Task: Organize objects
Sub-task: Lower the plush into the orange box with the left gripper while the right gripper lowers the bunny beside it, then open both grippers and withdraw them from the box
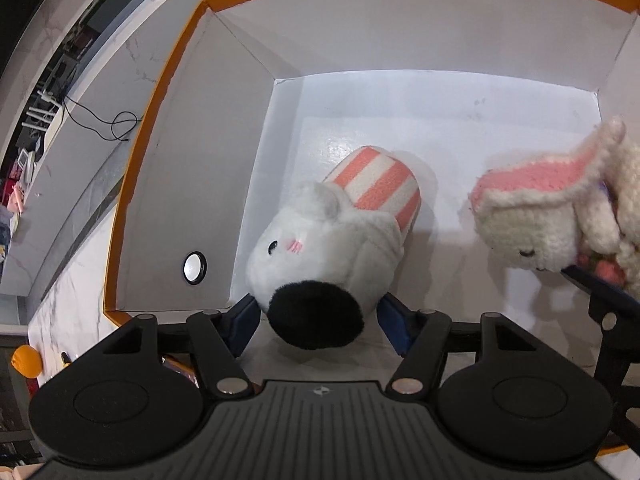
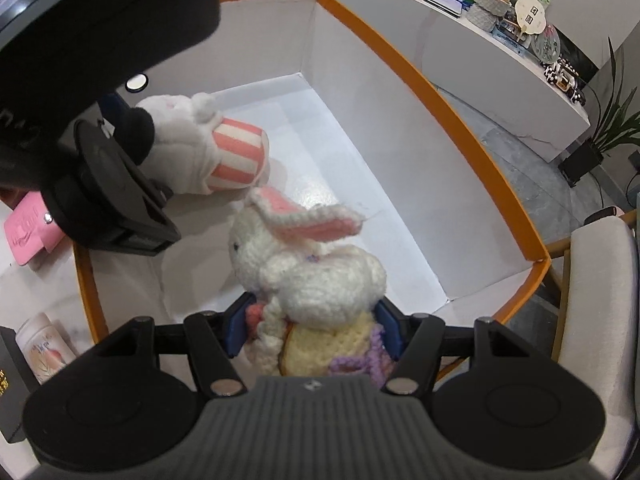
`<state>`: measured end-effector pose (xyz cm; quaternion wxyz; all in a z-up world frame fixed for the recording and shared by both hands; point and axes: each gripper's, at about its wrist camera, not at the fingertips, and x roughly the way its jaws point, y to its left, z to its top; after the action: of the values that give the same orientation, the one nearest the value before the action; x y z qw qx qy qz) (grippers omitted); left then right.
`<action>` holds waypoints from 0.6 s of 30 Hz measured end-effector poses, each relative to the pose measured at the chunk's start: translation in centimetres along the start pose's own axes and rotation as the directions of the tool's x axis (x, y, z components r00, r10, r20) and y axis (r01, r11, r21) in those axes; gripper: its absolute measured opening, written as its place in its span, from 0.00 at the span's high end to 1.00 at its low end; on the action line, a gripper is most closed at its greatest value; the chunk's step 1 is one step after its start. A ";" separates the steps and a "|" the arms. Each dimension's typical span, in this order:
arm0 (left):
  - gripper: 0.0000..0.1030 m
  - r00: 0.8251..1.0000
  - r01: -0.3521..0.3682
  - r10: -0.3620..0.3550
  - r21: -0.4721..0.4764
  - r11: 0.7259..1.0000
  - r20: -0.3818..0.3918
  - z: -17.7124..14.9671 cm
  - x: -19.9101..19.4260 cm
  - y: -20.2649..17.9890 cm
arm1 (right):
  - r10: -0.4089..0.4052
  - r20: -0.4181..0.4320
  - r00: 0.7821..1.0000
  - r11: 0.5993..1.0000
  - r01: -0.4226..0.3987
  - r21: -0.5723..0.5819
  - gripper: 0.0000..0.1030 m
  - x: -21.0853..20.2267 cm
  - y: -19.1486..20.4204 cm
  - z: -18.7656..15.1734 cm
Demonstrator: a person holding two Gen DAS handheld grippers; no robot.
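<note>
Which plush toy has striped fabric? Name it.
The white plush with the black patch, between the left tool's fingers: pink-and-white striped end. The crocheted rabbit has none.

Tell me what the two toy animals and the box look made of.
Striped plush toy: soft short-pile fleece, fuzzy outline, smooth striped fabric body. Crocheted rabbit: yarn, visible looped stitches. Box: seemingly cardboard, matte white inside, orange rim, creased folded corners.

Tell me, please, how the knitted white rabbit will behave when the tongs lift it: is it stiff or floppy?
Probably floppy: the crocheted rabbit has long ears that droop sideways. It looks light, being only yarn and stuffing. The right tongs seem to sink into its soft body, so it may sag or twist in the grip over the orange-rimmed box.
</note>
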<state>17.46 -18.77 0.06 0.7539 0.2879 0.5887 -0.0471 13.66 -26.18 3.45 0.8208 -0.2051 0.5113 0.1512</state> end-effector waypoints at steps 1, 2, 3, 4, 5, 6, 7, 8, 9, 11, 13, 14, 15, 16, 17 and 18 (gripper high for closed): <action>0.27 1.000 -0.003 0.003 0.008 1.000 -0.001 -0.1 0.2 0.1 | -0.002 -0.002 1.000 1.000 0.002 -0.001 0.37 0.0 0.0 0.1; 0.24 1.000 -0.004 0.004 0.020 1.000 -0.003 -0.1 0.3 0.1 | -0.005 -0.004 1.000 1.000 0.005 -0.003 0.36 0.0 0.1 0.0; 0.22 1.000 -0.004 0.004 0.035 0.999 -0.003 -0.1 0.4 -0.1 | -0.008 -0.007 1.000 1.000 0.008 -0.006 0.36 0.0 0.2 0.0; 0.22 1.000 -0.007 0.007 0.048 0.999 -0.001 -0.1 0.5 -0.3 | -0.014 -0.010 1.000 1.000 0.014 -0.010 0.35 0.0 0.2 0.0; 0.22 1.000 -0.007 0.006 0.053 0.999 0.001 -0.2 0.6 -0.4 | -0.022 -0.014 1.000 1.000 0.021 -0.015 0.35 0.0 0.4 -0.1; 0.22 1.000 -0.004 0.004 0.053 0.999 0.002 -0.2 0.7 -0.4 | -0.030 -0.020 0.999 0.999 0.029 -0.020 0.33 0.1 0.6 0.2; 0.22 1.000 -0.001 0.001 0.050 0.999 0.004 -0.1 0.8 -0.3 | -0.034 -0.023 0.999 0.999 0.033 -0.023 0.32 0.2 0.7 0.1; 0.22 1.000 0.002 -0.002 0.047 0.999 0.003 0.0 0.9 -0.2 | -0.036 -0.025 0.999 0.999 0.035 -0.024 0.32 0.2 0.6 0.1; 0.22 1.000 0.006 -0.006 0.041 0.999 0.004 0.1 0.9 -0.1 | -0.037 -0.025 0.999 0.999 0.036 -0.025 0.32 0.3 0.6 0.1; 0.21 1.000 0.013 -0.013 0.028 1.000 0.010 0.2 1.0 0.3 | -0.042 -0.024 0.999 0.999 0.042 -0.026 0.28 0.3 0.5 0.1; 0.18 1.000 0.008 -0.008 0.019 1.000 0.026 0.3 0.8 0.5 | -0.044 -0.021 0.999 0.999 0.044 -0.026 0.26 0.2 0.4 0.1; 0.17 0.999 0.002 -0.003 0.013 1.000 0.037 0.4 0.6 0.6 | -0.043 -0.018 0.999 0.999 0.043 -0.023 0.24 0.0 0.3 0.2; 0.16 0.999 0.000 0.000 0.005 1.000 0.046 0.4 0.4 0.7 | -0.046 -0.013 0.999 0.999 0.046 -0.018 0.21 -0.2 0.3 0.0; 0.17 0.998 -0.001 0.001 -0.004 1.000 0.056 0.4 0.2 1.0 | -0.050 -0.007 0.999 0.999 0.050 -0.014 0.20 -0.5 0.2 0.0; 0.16 0.998 -0.002 0.003 -0.013 1.000 0.068 0.3 -0.1 1.0 | -0.051 0.000 0.999 0.999 0.051 -0.012 0.20 -0.8 0.1 0.0; 0.16 0.997 -0.004 0.006 -0.023 1.000 0.078 0.3 -0.5 1.1 | -0.046 0.008 0.999 0.999 0.046 -0.006 0.18 -1.1 -0.1 0.1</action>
<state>18.06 -18.11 0.97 0.7797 0.2786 0.5585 -0.0495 13.32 -26.27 4.47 0.8254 -0.2188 0.5028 0.1344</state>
